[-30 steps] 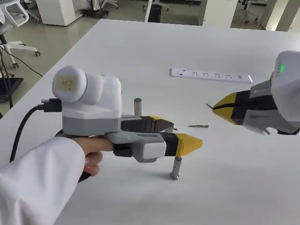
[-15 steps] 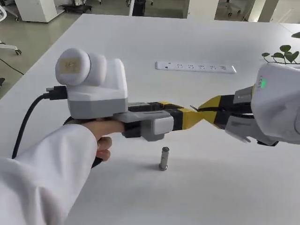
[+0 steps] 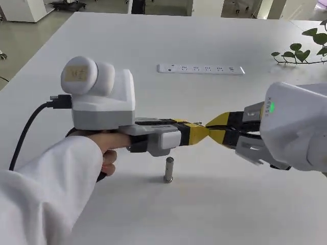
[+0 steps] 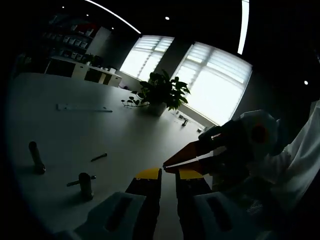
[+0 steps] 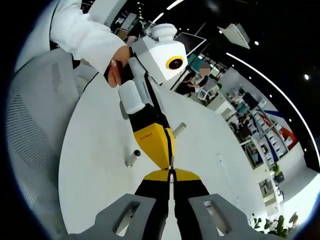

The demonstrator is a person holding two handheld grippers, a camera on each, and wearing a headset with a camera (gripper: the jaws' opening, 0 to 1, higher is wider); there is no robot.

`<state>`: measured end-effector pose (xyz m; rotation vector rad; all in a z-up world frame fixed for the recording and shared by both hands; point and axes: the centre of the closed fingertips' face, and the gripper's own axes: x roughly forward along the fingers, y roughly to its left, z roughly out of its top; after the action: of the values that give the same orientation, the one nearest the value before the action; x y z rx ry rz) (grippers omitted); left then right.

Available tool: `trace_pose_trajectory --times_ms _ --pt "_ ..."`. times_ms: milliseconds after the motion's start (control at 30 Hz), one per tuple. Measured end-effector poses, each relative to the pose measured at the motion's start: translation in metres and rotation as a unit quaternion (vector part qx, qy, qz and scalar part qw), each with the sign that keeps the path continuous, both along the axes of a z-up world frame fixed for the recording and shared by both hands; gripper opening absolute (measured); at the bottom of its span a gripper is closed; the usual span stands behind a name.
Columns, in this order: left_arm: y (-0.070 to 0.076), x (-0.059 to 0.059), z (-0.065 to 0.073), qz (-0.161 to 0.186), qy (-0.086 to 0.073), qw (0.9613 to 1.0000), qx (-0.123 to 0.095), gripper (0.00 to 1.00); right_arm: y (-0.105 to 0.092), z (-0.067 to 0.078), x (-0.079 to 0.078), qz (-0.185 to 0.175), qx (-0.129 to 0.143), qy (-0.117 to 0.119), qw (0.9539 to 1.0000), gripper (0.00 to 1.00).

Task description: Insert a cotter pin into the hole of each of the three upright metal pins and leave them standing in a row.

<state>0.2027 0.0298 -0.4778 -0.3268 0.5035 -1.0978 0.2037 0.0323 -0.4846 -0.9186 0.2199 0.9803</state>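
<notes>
White counter (image 3: pixel 230 204) below, claws tip to tip. My right claw (image 5: pixel 171 175) pinches a cotter pin (image 5: pixel 171 164) (left claw (image 4: pixel 168 172) nearly together; what it grips, I cannot tell).

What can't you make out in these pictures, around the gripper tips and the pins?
Head view: whatever sits between the meeting tips of the left gripper and right gripper is too small to see.
Head view: the left gripper's body hides the table behind it.
Left gripper view: too dim to tell whether the crosspiece on the nearer pin passes through its hole.
</notes>
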Motion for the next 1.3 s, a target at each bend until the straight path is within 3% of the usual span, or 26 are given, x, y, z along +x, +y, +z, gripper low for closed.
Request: trace_pose_trajectory --times_ms 133,433,500,667,833,1033,1133,1167,1233,1267,1300 --pt "0.0 0.001 0.002 0.002 0.004 1.0 -0.007 0.07 -0.001 -0.001 -0.001 0.002 -0.005 -0.001 1.0 0.0" --pt "0.001 0.001 -0.001 0.0 0.002 1.0 0.003 0.0 0.002 0.002 -0.005 0.01 -0.007 -0.007 0.9999 0.0" --pt "0.001 -0.001 -0.001 -0.006 -0.02 0.9997 0.016 0.0 0.002 0.001 -0.005 0.012 -0.008 -0.006 0.9999 0.0" --pt "0.002 -0.004 -0.002 -0.01 -0.031 0.9991 0.027 0.0 0.003 0.0 -0.008 0.019 -0.017 -0.008 0.9997 0.0" --pt "0.002 -0.004 -0.003 -0.004 -0.023 0.9994 0.025 0.0 0.003 0.0 -0.009 0.028 -0.028 -0.018 0.999 0.0" --pt "0.003 -0.005 -0.003 -0.004 -0.021 0.9995 0.023 0.0 0.003 0.001 -0.009 0.027 -0.015 -0.015 0.9994 0.01" --pt "0.005 -0.006 -0.003 -0.011 -0.034 0.9988 0.032 0.0 -0.001 -0.001 -0.007 0.015 0.002 0.006 0.9999 0.11" --pt "0.007 -0.007 -0.003 -0.012 -0.036 0.9987 0.034 0.0 -0.004 -0.006 -0.008 0.004 0.014 0.036 0.9992 0.14" --pt "0.009 -0.008 -0.003 -0.014 -0.024 0.9993 0.026 0.0 -0.006 -0.013 -0.009 -0.006 0.034 0.075 0.9966 0.19" --pt "0.009 -0.009 -0.002 -0.016 -0.03 0.9991 0.026 0.0 -0.005 -0.016 -0.012 -0.006 0.055 0.106 0.9928 0.19" --pt "0.01 -0.009 -0.002 -0.017 -0.035 0.9989 0.026 0.0 -0.004 -0.017 -0.013 -0.006 0.063 0.115 0.9913 0.19"
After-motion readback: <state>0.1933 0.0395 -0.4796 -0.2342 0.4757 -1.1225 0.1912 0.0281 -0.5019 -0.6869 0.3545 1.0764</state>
